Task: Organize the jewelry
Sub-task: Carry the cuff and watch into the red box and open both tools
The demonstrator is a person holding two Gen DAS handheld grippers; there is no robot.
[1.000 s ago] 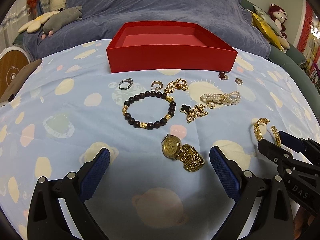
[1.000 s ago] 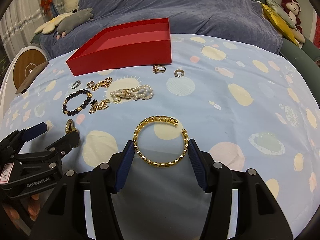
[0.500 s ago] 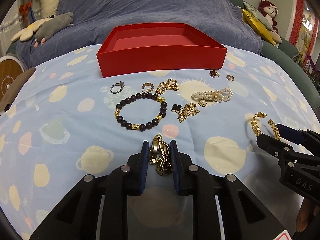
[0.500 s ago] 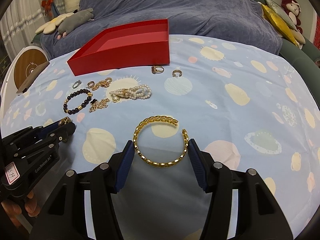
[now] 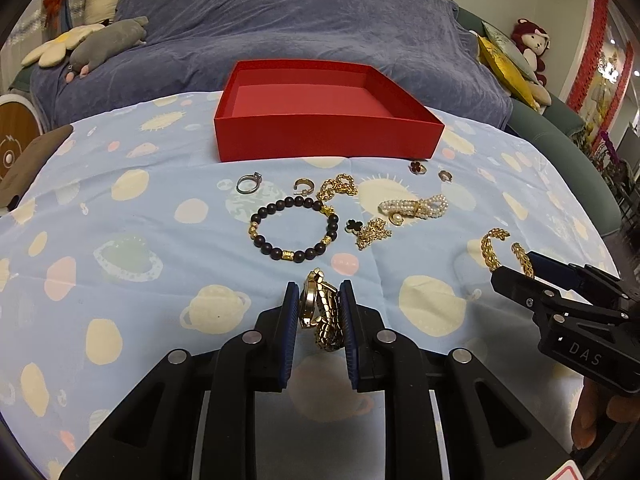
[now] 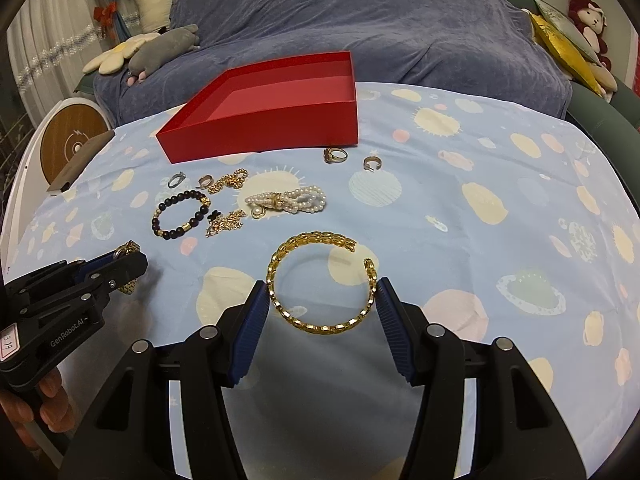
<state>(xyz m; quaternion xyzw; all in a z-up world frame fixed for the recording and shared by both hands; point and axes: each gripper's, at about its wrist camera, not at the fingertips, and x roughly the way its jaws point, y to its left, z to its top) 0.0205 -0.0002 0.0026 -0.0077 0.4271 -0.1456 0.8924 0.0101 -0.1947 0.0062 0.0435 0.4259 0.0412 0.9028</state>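
Jewelry lies spread on a bench covered by a light blue planet-print cloth (image 5: 120, 240), in front of an empty red box (image 5: 328, 136). Left gripper (image 5: 319, 312): jaws closed on a gold watch (image 5: 322, 312), pads pressing case and band from both sides; the band hangs below the pads; cannot tell if the watch is clear of the cloth. Right gripper (image 6: 322, 308): jaws part open around a gold link cuff bracelet (image 6: 320, 280), pads at its 2 sides, touching or just beside; bracelet lies flat on the cloth.

Loose between grippers and box: dark bead bracelet (image 5: 294, 228) with gold spacers, silver ring (image 5: 248, 183), small gold hoop ring (image 5: 302, 185), gold chain (image 5: 338, 186), black clover charm on a gold chain (image 5: 366, 230), pearl bracelet (image 5: 414, 208), red-stone ring (image 5: 417, 167), small band ring (image 5: 445, 176).

Behind: blue-covered sofa (image 5: 280, 28) with plush toys (image 5: 80, 44).
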